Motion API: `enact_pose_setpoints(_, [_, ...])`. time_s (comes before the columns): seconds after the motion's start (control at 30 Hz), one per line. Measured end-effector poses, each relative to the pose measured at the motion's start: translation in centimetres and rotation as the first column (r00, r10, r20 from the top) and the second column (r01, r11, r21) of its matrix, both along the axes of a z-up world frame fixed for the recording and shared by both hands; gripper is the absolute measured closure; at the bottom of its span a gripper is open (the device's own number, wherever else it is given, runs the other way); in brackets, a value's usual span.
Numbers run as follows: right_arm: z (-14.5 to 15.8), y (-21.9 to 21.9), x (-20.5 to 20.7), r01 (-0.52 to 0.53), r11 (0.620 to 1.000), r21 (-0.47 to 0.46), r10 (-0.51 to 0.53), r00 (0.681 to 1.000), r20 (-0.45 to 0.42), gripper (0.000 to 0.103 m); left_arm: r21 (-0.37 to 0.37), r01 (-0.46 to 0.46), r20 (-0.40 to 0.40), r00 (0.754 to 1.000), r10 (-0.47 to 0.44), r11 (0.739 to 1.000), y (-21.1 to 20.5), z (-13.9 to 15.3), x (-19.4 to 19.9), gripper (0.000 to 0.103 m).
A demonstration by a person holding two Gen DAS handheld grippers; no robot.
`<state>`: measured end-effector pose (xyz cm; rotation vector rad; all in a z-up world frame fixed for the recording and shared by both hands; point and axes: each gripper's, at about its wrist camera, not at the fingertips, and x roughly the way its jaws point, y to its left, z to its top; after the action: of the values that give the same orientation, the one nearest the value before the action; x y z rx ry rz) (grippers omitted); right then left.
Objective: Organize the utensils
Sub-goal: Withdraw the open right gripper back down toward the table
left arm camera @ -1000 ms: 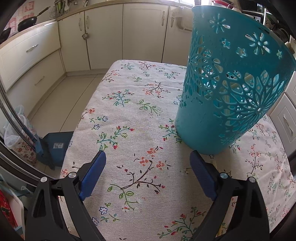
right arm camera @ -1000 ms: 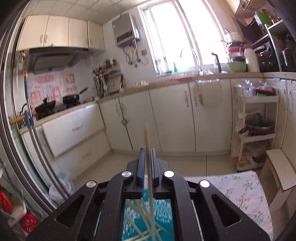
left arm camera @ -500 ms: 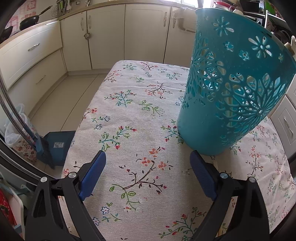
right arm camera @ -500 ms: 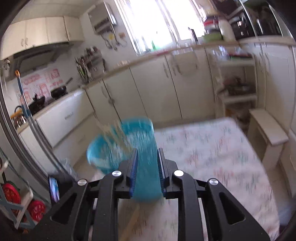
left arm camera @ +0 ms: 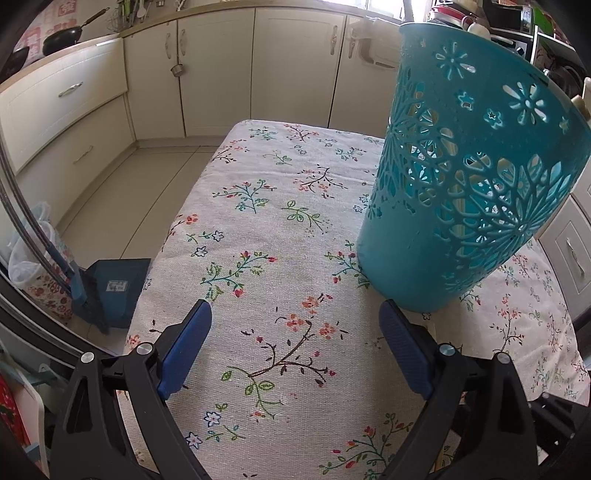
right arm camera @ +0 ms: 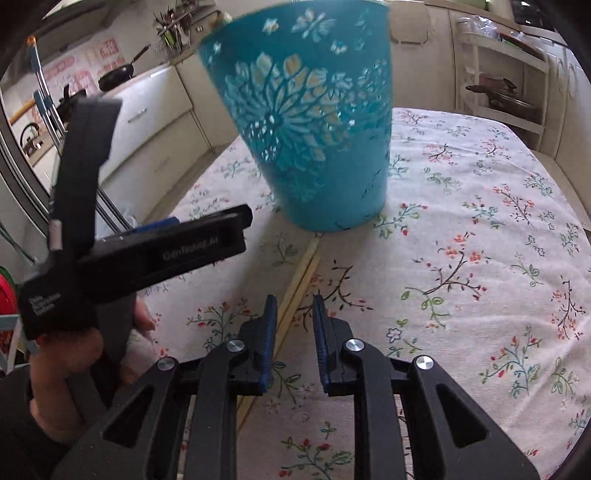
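Now we see a tall blue bin (left arm camera: 469, 177) standing on the desk (left arm camera: 258, 229). It is plastic, round, wider at the top, and full of little cut-out flowers and petals. Through the holes we can just make out pale sticks inside.

Our left tool (left arm camera: 295, 334) is open wide and holds nothing. Its two fingers (left arm camera: 184, 349) are black with flat blue pads that look a bit bumpy. It hangs over the desk, with the bin just ahead on its right side.

Our right tool (right arm camera: 293, 321) is open only a little, and nothing is between its pads. Two chopsticks (right arm camera: 299, 282) lie flat on the desk next to each other. They are thin, straight and pale like wood. They run from the foot of the bin (right arm camera: 314, 122) back toward the right tool and pass under its left finger. In the right view we also see the left tool (right arm camera: 147, 251) from the side, with a hand (right arm camera: 74, 354) around its black handle.

A cloth covers the desk. It is rough and woven, white with small red, blue and green flowers and dark twigs.

Around us is a kitchen with cream cupboards (left arm camera: 295, 66), a pale tile floor (left arm camera: 122, 192) and a black pan (left arm camera: 62, 35) on the counter. A blue dustpan (left arm camera: 110, 288) sits on the floor by the desk.
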<state>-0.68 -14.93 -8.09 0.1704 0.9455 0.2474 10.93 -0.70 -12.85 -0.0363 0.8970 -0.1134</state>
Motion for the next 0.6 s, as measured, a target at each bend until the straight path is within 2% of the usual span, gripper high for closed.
enact_pose_setpoints(0.37, [-0.2,1.0,-0.9,-0.067,0.984,-0.166,0.074,0.997,0.037,0.089,-0.005,-0.003,0.000,1.000,0.003,1.000,0.1,-0.1,0.1,0.015])
enact_pose_setpoints(0.6, [-0.4,-2.7,-1.2,-0.040,0.979,-0.202,0.047,0.998,0.030,0.092,-0.004,0.001,-0.001,1.000,-0.001,1.000,0.0,-0.1,0.2,0.015])
